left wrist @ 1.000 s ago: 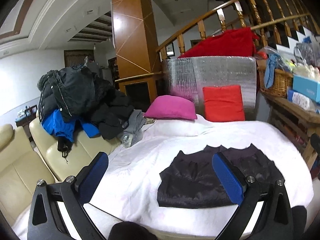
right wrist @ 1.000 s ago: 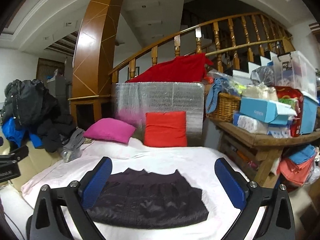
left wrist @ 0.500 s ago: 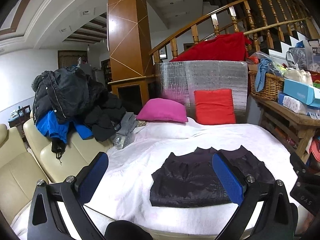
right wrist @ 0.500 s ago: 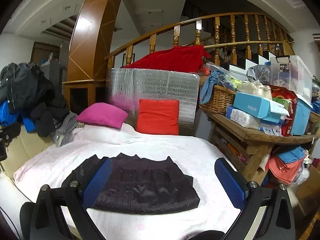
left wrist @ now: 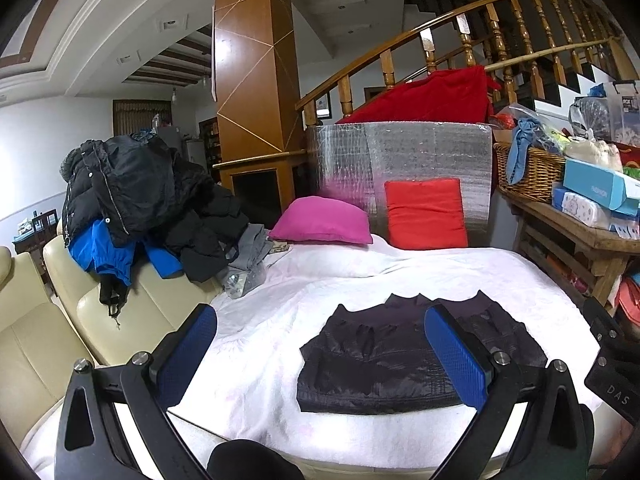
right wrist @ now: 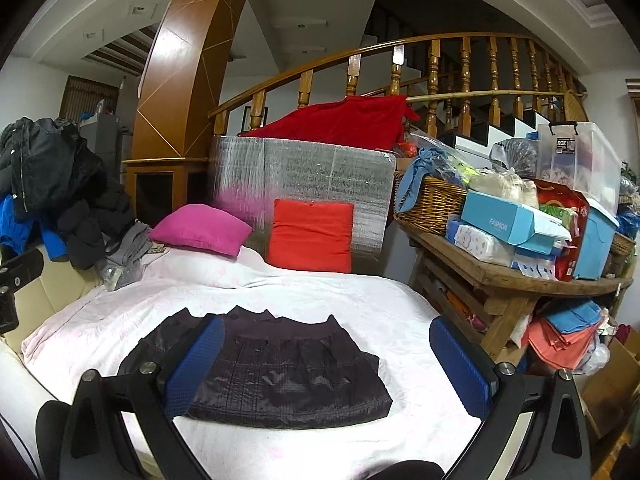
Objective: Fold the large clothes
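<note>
The dark quilted jacket (left wrist: 404,364) is lying folded into a compact rectangle on the white-covered bed (left wrist: 280,320), toward its near edge, with its collar points turned toward the cushions. Neither tool is touching it. The left gripper (left wrist: 320,354) is hovering above the bed's near edge with its jaws released and spread wide, nothing between them; the right gripper (right wrist: 326,364) is hanging likewise, jaws wide and empty, over the jacket as that camera sees it.

Compared with a second ago, both cameras are looking from slightly farther back and more squarely at the jacket, while the garment itself is lying in the same shape and spot. That suggests the fold on this piece is finished and the hands are pulling away, probably toward the next garment.

Beyond the jacket, a magenta cushion (left wrist: 322,222) and a red cushion (left wrist: 426,214) are resting at the bed's far end against a silver foil panel (left wrist: 400,160). Left of the jacket, a heap of dark coats (left wrist: 136,200) with something blue in it is sitting on a cream sofa (left wrist: 40,320). To the right, a wooden shelf (right wrist: 500,276) is carrying a wicker basket (right wrist: 430,204) and boxes.

The jacket's sleeves are tucked out of sight, blue pads are covering part of it in both views, and its near hem is partly masked.
</note>
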